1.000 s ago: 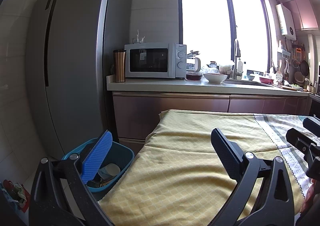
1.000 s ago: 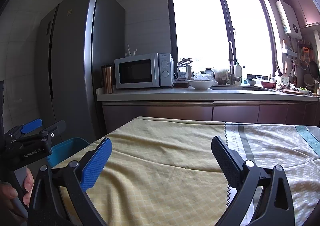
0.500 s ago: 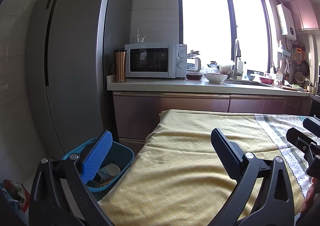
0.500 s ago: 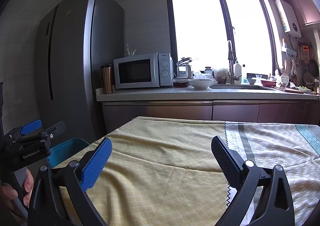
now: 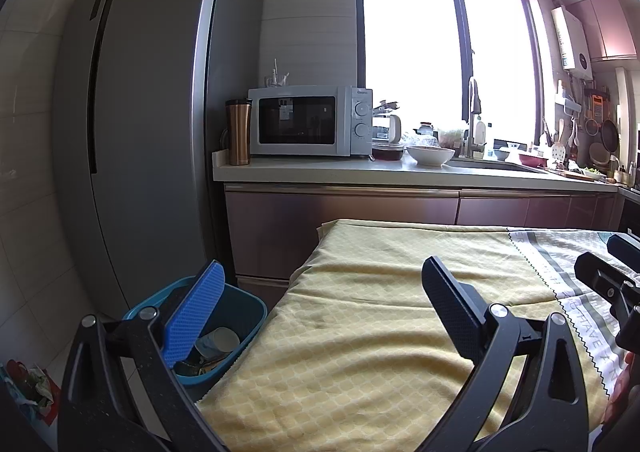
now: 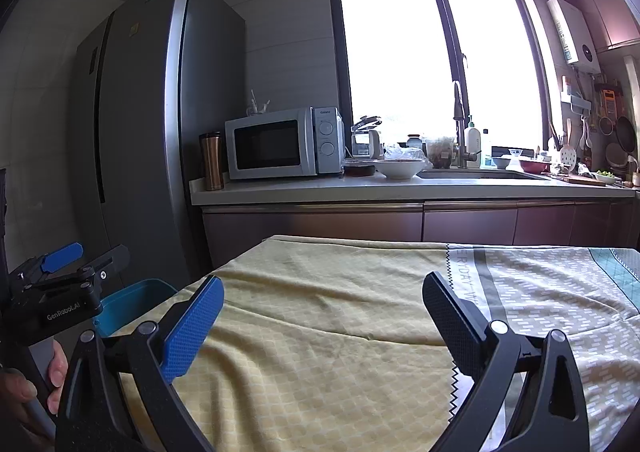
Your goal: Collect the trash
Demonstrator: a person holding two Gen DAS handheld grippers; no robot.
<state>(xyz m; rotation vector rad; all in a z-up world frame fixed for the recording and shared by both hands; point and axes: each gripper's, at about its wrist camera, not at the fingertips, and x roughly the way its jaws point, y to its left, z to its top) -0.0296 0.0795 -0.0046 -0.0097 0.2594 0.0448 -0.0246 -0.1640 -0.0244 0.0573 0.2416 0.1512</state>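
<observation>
Left gripper [image 5: 320, 304]: jaws spread wide, nothing between them; it hangs level above the near left part of the desk, pointing toward the kitchen counter.
Right gripper [image 6: 322, 312]: jaws also released and empty, level over the middle of the desk, aimed the same way.
Hands: in the right view a hand [image 6: 28, 392] grips the left tool's handle from below at the desk's left edge; the two tools sit side by side, near each other.
Desk [image 6: 340, 292]: covered by a yellow cloth with a grey patterned band on its right; no loose litter shows on the visible cloth.
Bin [image 5: 244, 312]: a blue bin stands on the floor just beside the desk's left corner, probably put there so litter can be dropped straight off the edge.
Trash: a paper cup [image 5: 220, 342] and some darker scraps lie inside the bin; crumpled litter [image 5: 30, 384] lies on the floor well to its left.
Stage, as a judgement: desk collection looks finished or paused; the floor litter may be the remaining piece.
</observation>
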